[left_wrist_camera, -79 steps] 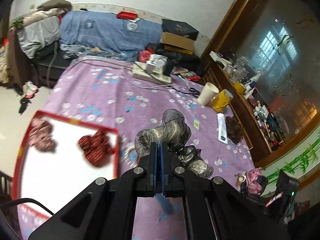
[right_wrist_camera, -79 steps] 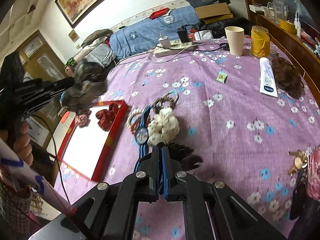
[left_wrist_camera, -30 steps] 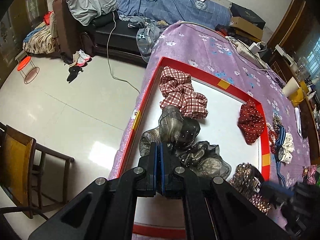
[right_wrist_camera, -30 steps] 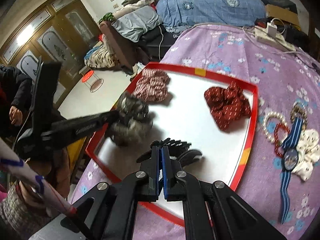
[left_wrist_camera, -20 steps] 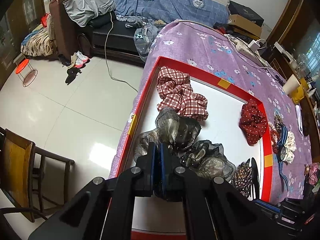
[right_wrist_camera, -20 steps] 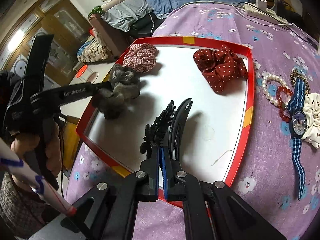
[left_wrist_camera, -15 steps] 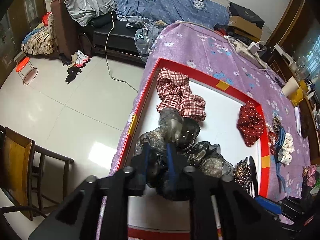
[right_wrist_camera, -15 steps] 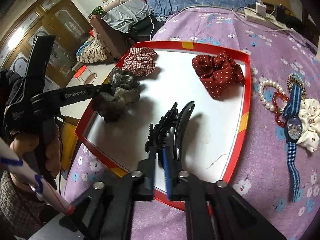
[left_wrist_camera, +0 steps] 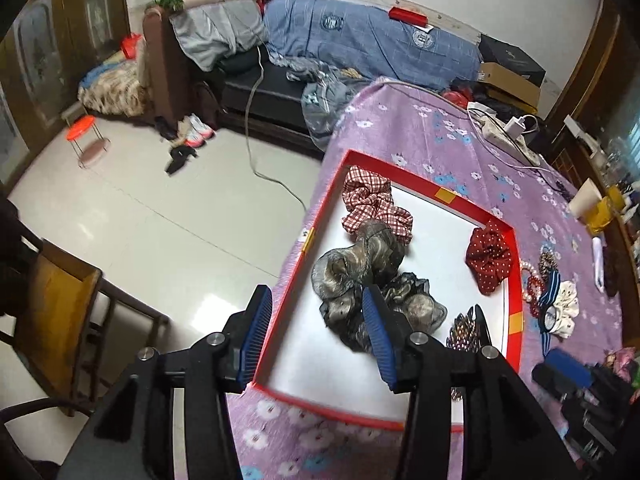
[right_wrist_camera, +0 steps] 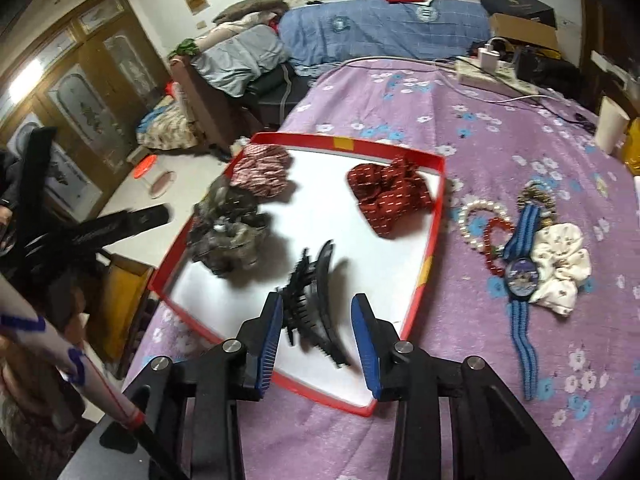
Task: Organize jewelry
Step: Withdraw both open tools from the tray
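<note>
A red-rimmed white tray [left_wrist_camera: 436, 248] [right_wrist_camera: 320, 208] lies at the edge of the purple flowered cloth. My left gripper [left_wrist_camera: 316, 308] hangs just above it, jaws opening, pads clear of the grey scrunchie [left_wrist_camera: 360, 272] [right_wrist_camera: 228, 232] lying loose beyond its tips. The right gripper [right_wrist_camera: 317, 316] is opening too; the black hair claw [right_wrist_camera: 316, 304] [left_wrist_camera: 472, 328] rests on the tray between its fingers, untouched. A checked scrunchie [left_wrist_camera: 372, 204] and a red dotted scrunchie [right_wrist_camera: 392, 196] also lie in the tray. Outside it are a blue-striped watch [right_wrist_camera: 520, 256], a white scrunchie [right_wrist_camera: 560, 268] and a pearl bracelet [right_wrist_camera: 476, 216].
The tray's left rim sits at the table edge, with tiled floor and a wooden chair [left_wrist_camera: 52, 304] below. A power strip [right_wrist_camera: 492, 76] with cables and a paper cup [right_wrist_camera: 610, 124] stand at the far side of the cloth. A sofa piled with clothes [left_wrist_camera: 240, 40] is behind.
Both grippers went from shut to open. The grey scrunchie and the black hair claw now lie free in the tray, and both grippers have drawn back from them.
</note>
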Motion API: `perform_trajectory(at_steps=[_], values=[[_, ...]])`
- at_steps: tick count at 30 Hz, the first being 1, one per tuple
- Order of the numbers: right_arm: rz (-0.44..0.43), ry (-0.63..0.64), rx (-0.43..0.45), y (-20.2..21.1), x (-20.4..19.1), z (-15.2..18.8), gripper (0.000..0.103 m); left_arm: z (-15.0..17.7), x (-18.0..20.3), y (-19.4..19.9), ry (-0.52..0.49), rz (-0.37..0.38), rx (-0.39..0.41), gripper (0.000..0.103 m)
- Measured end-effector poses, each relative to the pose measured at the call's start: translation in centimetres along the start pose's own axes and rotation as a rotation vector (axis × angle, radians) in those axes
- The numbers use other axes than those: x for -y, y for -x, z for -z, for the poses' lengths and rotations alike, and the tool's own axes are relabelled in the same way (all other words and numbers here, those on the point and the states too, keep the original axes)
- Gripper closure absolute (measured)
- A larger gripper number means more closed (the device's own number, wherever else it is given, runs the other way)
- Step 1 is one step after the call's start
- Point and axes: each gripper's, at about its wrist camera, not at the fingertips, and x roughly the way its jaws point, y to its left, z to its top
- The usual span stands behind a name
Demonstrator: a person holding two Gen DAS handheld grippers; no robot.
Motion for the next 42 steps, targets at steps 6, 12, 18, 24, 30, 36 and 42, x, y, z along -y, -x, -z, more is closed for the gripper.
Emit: perform_trajectory(at_steps=[6, 12, 18, 24, 30, 36, 42], values=[[-0.026, -0.022, 0.031, 2.3, 1.2, 0.7, 0.063, 1.6, 2.4, 5.1, -0.058, -0.074, 0.1, 0.044], [-0.027, -0.057, 0.036, 4.5, 3.2, 3.3, 0.062, 3.9, 5.9, 8.3, -0.129, -0.104, 0.137, 0.043], [-0.021, -0.082, 0.03, 6.4, 5.8, 5.6, 0.062, 6.3, 9.2, 9.7, -0.166, -0.126, 0.137, 0.042], [-0.005, -0.08, 0.035, 8.5, 7.7, 7.5, 0.062, 8.6, 11.4, 11.0, -0.17, -0.136, 0.138, 0.042], [0.013, -0.067, 0.039, 10.2, 9.4, 9.4, 0.062, 10.5, 13.8, 12.1, -0.182, -0.141, 0.147, 0.042], [0.03, -0.076, 0.04, 11.7, 11.6, 11.1, 0.062, 12.0, 16.3, 12.9, -0.203, -0.145, 0.152, 0.042], [0.041, -0.088, 0.042, 12.6, 13.4, 12.2, 0.062, 12.8, 18.2, 13.2, -0.22, -0.144, 0.154, 0.038]])
